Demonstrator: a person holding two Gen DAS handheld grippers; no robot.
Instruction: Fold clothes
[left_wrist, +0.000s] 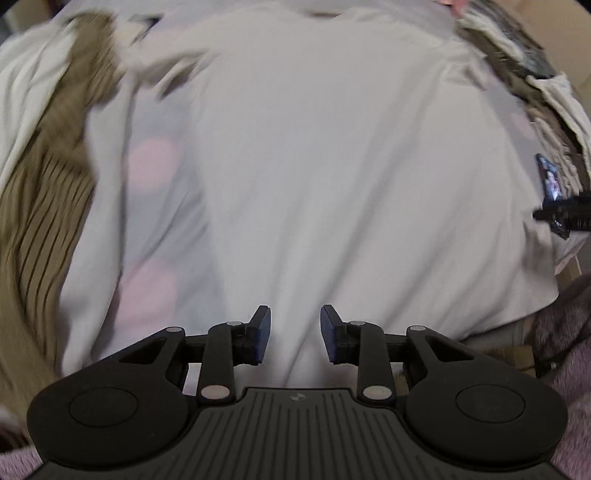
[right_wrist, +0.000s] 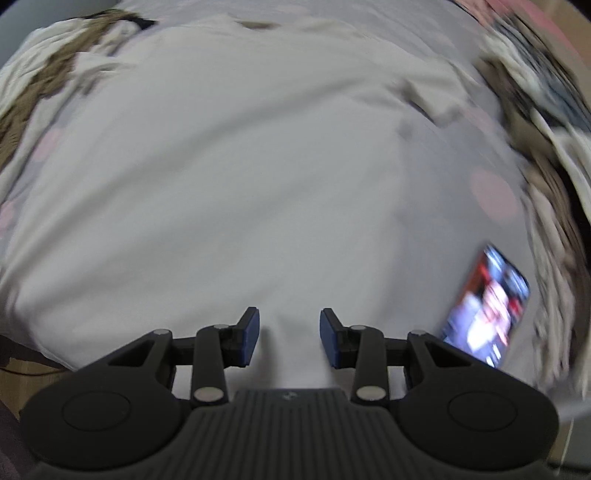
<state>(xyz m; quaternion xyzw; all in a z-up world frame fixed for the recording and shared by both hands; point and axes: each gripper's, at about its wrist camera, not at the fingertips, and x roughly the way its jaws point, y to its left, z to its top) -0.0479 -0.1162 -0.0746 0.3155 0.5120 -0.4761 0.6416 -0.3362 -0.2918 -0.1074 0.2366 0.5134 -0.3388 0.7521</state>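
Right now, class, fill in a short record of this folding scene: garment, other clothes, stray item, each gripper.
garment: pale shirt spread flat
other clothes: brown ribbed garment heaped at its left
stray item: lit phone lying on the right
left gripper: jaws apart, nothing between
right gripper: jaws apart, nothing between

— Left gripper (left_wrist: 295, 334), construction?

— Matte black plastic. Two linkage arms per side, silver round pivot pins, dark blue pads on the fingertips (left_wrist: 263, 332). Ribbed black centre plate with a small pale emblem; a round disc housing on each flank.

— Right gripper (right_wrist: 289, 338)?

— Identical build: black links, silver pins, blue-faced fingers (right_wrist: 249, 338), ribbed plate, twin discs.
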